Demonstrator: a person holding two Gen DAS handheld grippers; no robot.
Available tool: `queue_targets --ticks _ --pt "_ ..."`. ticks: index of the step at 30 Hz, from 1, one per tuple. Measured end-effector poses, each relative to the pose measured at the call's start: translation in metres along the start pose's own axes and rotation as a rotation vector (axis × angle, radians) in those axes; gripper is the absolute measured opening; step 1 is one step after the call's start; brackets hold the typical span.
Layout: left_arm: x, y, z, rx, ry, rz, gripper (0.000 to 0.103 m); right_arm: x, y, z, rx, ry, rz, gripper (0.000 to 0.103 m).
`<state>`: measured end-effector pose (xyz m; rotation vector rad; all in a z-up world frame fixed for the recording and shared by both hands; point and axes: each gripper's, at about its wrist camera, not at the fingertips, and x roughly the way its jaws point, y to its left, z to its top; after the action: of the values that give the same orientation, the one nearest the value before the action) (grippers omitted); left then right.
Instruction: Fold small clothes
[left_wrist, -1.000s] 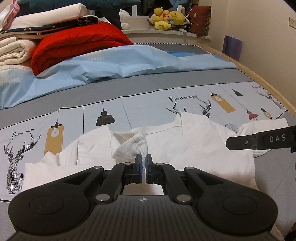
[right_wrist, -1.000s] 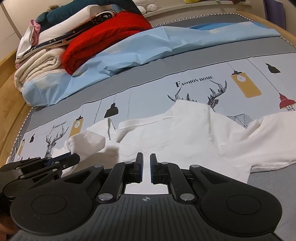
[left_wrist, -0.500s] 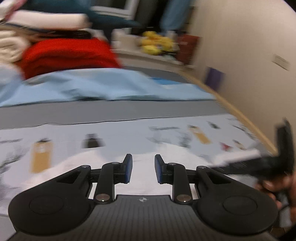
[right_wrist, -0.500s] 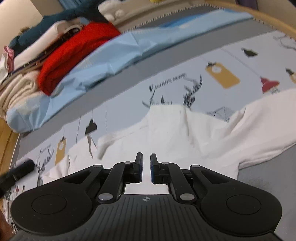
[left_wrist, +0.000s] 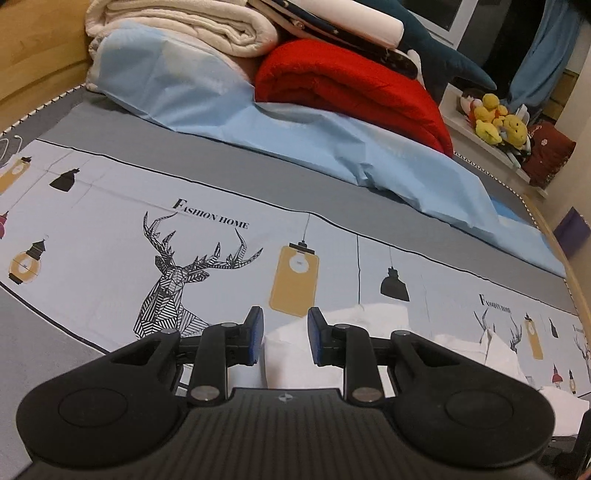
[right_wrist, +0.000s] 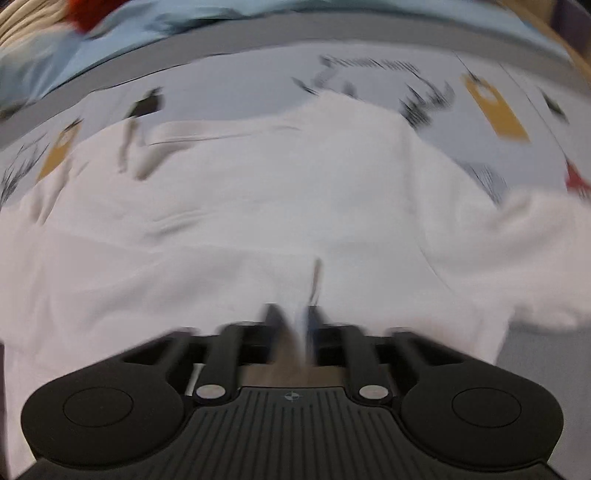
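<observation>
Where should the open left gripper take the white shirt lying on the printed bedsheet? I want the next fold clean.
Judging by its pose, grip the white shirt at its raised folded edge just ahead of the left gripper, coming down from above; that edge stands proud of the printed bedsheet.

A home bedroom: a wooden-framed bed (left_wrist: 44, 62) with a grey deer-print sheet (left_wrist: 207, 254), a folded red quilt (left_wrist: 351, 88), rolled cream blankets (left_wrist: 184, 26) and yellow plush toys (left_wrist: 498, 122) on a ledge.
</observation>
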<state>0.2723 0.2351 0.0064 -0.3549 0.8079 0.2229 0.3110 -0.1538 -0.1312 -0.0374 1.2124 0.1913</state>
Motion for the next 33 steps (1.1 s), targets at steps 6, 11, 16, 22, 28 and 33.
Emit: queue_targets --ticks 6,11,16,22,28,33 --pt "-0.006 -0.010 -0.011 0.028 0.003 -0.003 0.027 -0.055 0.003 0.026 0.043 -0.207 0.175 0.001" --pt "0.005 -0.017 -0.017 0.067 0.038 -0.001 0.027 -0.103 -0.080 0.049 0.306 -0.407 0.039 0.001" --pt "0.021 -0.032 -0.030 0.124 0.103 -0.012 0.027 -0.087 -0.117 0.042 0.346 -0.339 -0.037 0.001" --pt "0.048 -0.058 -0.052 0.178 0.219 -0.077 0.027 -0.083 -0.120 0.040 0.341 -0.341 -0.024 0.001" --pt "0.085 -0.075 -0.080 0.170 0.374 -0.082 0.029 -0.084 -0.119 0.039 0.320 -0.340 -0.016 0.001" --pt "0.101 -0.084 -0.100 0.211 0.443 -0.037 0.031 -0.084 -0.121 0.039 0.321 -0.340 -0.007 0.001"
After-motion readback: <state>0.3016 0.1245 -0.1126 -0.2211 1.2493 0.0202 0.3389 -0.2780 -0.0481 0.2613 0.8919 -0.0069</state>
